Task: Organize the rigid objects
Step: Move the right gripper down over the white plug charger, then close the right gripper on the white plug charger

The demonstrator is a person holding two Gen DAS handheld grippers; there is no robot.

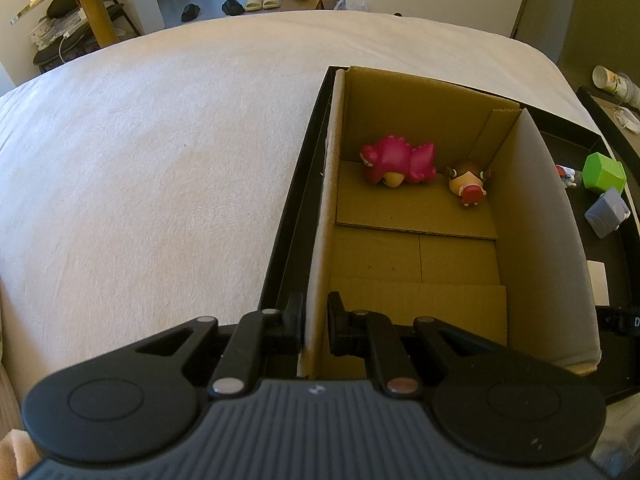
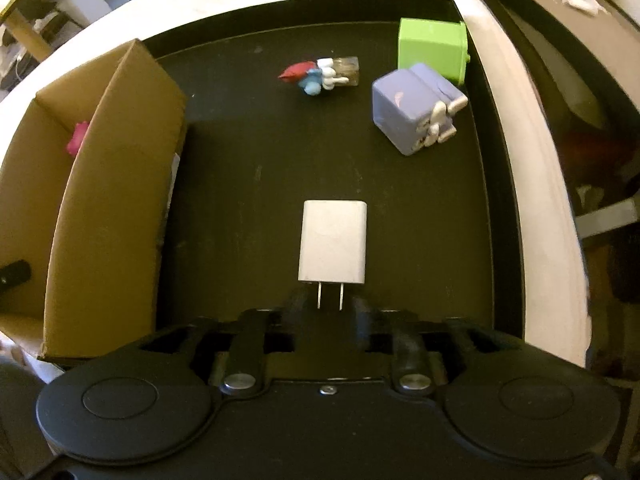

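My left gripper point(image 1: 315, 320) is shut on the near left wall of the open cardboard box point(image 1: 416, 256), one finger inside and one outside. At the box's far end lie a pink toy figure point(image 1: 396, 162) and a small brown-haired figure point(image 1: 468, 184). In the right wrist view a white plug charger point(image 2: 332, 240) lies flat on the black tray point(image 2: 440, 240). Its two prongs point at my right gripper point(image 2: 329, 306), which is open with a fingertip on either side of them and not touching. Further off lie a purple cube point(image 2: 412, 108), a green cube point(image 2: 432, 50) and a red-and-blue figure point(image 2: 320, 74).
The tray and box rest on a white blanket-covered bed point(image 1: 160, 160). The cardboard box point(image 2: 112, 200) fills the tray's left part. A dark side table with a cup point(image 1: 612, 80) stands to the right. Beyond the bed are slippers point(image 1: 260, 2) and a gold-legged table point(image 1: 92, 8).
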